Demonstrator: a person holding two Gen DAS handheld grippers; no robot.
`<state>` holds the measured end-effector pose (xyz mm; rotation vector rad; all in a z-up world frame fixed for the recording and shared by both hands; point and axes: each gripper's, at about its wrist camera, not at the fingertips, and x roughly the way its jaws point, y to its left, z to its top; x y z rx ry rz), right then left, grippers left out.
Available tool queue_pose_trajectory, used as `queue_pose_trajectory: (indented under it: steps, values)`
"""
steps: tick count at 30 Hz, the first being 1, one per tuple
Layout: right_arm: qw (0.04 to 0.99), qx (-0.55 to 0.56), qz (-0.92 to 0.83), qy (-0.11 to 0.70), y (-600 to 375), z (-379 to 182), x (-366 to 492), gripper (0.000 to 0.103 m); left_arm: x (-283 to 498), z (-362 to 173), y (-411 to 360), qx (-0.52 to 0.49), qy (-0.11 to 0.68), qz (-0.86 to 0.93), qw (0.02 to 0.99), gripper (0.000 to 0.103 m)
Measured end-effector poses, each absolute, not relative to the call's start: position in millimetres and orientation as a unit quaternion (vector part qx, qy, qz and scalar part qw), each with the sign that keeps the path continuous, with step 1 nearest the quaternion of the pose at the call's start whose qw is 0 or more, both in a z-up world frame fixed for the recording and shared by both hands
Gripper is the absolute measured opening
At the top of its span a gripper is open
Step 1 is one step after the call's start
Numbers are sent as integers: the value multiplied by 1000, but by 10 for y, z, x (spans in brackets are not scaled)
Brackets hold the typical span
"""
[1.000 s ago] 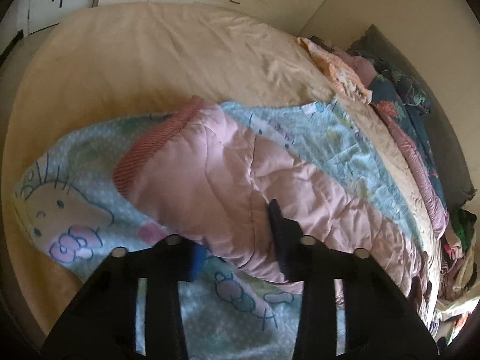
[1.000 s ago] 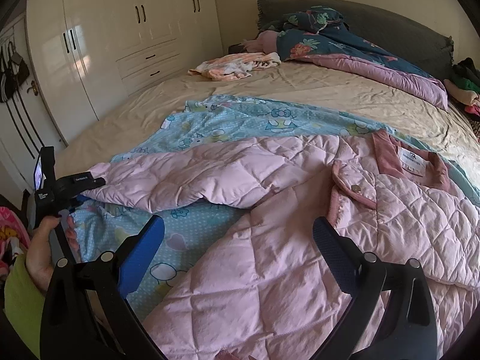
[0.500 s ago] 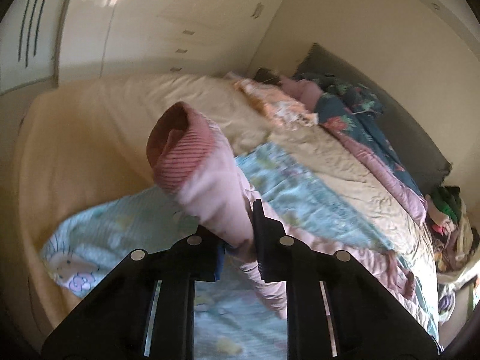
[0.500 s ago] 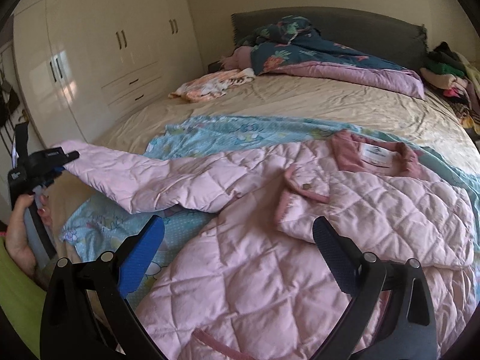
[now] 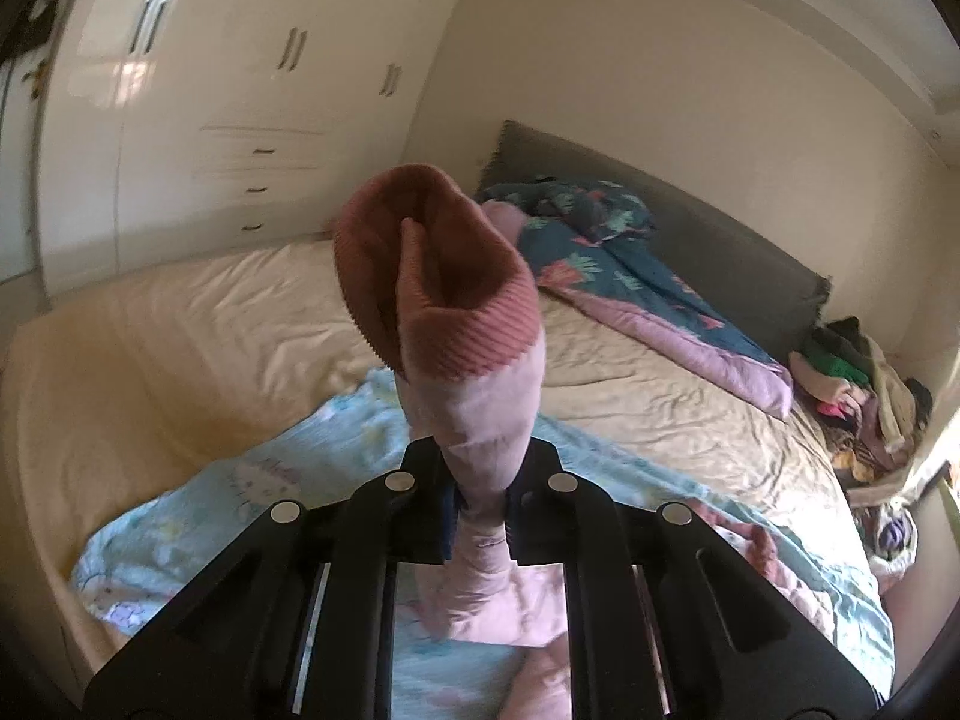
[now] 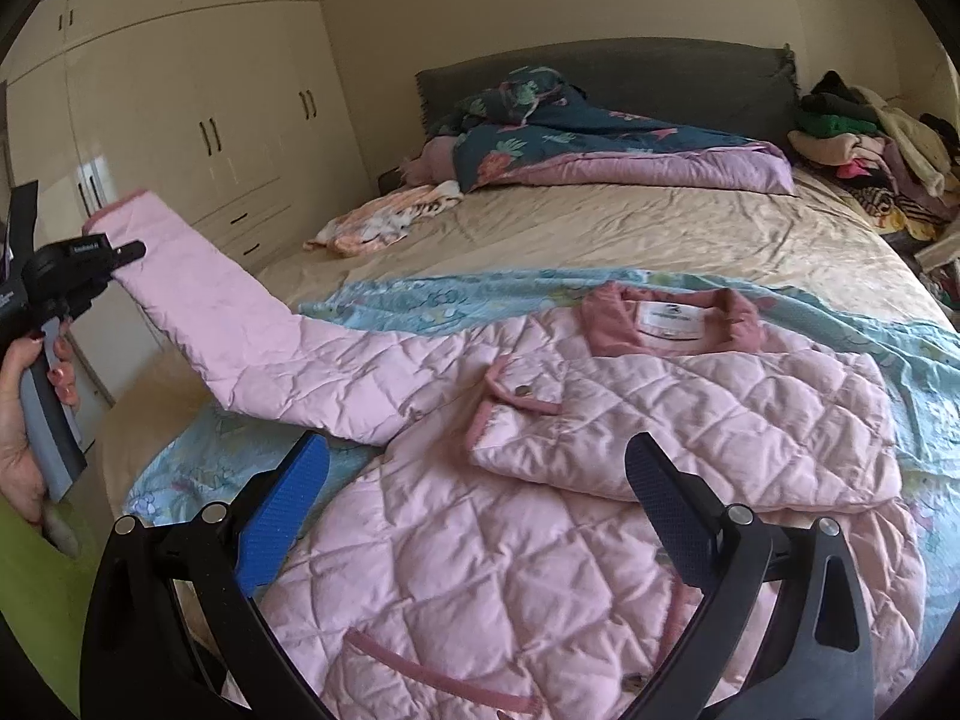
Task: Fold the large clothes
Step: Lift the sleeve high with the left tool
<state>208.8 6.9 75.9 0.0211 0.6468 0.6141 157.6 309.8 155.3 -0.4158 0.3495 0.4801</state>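
A pink quilted jacket (image 6: 600, 480) lies face down on a light blue cartoon blanket (image 6: 420, 294) on the bed, with one side folded over its back. My left gripper (image 5: 477, 510) is shut on the jacket's left sleeve (image 5: 480, 408) near its ribbed dusty-pink cuff (image 5: 438, 294) and holds it up off the bed. In the right wrist view the left gripper (image 6: 126, 252) holds the sleeve (image 6: 270, 336) out to the left, stretched in the air. My right gripper (image 6: 474, 498) is open and empty, above the jacket's lower body.
A dark floral duvet (image 6: 570, 132) lies by the grey headboard (image 6: 630, 66). A peach cloth (image 6: 384, 219) lies at the far left of the bed. A pile of clothes (image 6: 870, 144) sits at the right. White wardrobes (image 6: 192, 120) line the left wall.
My left gripper shut on the sleeve near the cuff, then lifted it up and out to the left. The right gripper stayed open above the jacket, shifting slightly.
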Motion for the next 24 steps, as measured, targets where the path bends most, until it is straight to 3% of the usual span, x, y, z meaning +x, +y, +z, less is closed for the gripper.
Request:
queue_pose_trajectory:
  steps: [24]
  values:
    - [936, 68, 201, 280, -1241, 897, 2119, 98, 2106, 1942, 1662, -104, 170, 131, 971, 3]
